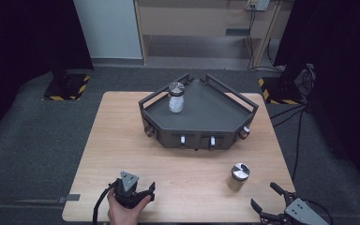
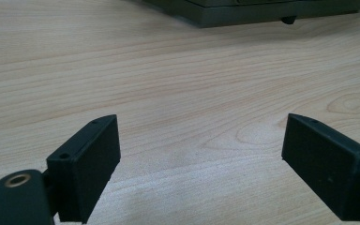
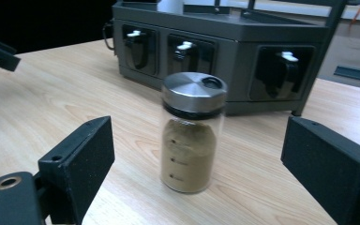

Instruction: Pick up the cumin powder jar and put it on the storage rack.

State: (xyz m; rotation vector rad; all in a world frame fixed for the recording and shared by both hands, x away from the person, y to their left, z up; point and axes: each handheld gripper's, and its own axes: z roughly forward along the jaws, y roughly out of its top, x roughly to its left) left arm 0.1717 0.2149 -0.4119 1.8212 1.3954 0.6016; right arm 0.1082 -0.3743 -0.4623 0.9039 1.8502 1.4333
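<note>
We see a wooden table (image 1: pixel 122 140) with a dark tray rack (image 1: pixel 201 119) standing toward its far edge, near the middle. On the rack's left part stands 1 jar of white powder (image 1: pixel 176 98), upright, with a metal lid.

Near the table's front right corner stands a jar of brown powder (image 1: pixel 238 176), upright, with a silver lid on top. It rests on the bare wood, well apart from the rack and in front of it. In the right gripper view this jar (image 3: pixel 191 133) stands between the lines of the 2 black jaws but farther out than their tips, so nothing touches it. Its glass shows the brown powder filling most of its height.

Our right gripper (image 1: pixel 268 198) sits at the front right corner of the table, just beside the brown jar and nearer the front edge. Its jaws stand wide apart and hold nothing.

Our left gripper (image 1: pixel 136 190) is held in a hand (image 1: pixel 122 208) at the front edge, left of the middle. Its jaws also stand wide apart over bare wood in the left gripper view, with nothing between them. The rack's base (image 2: pixel 262 11) shows at the top of that view.
</note>
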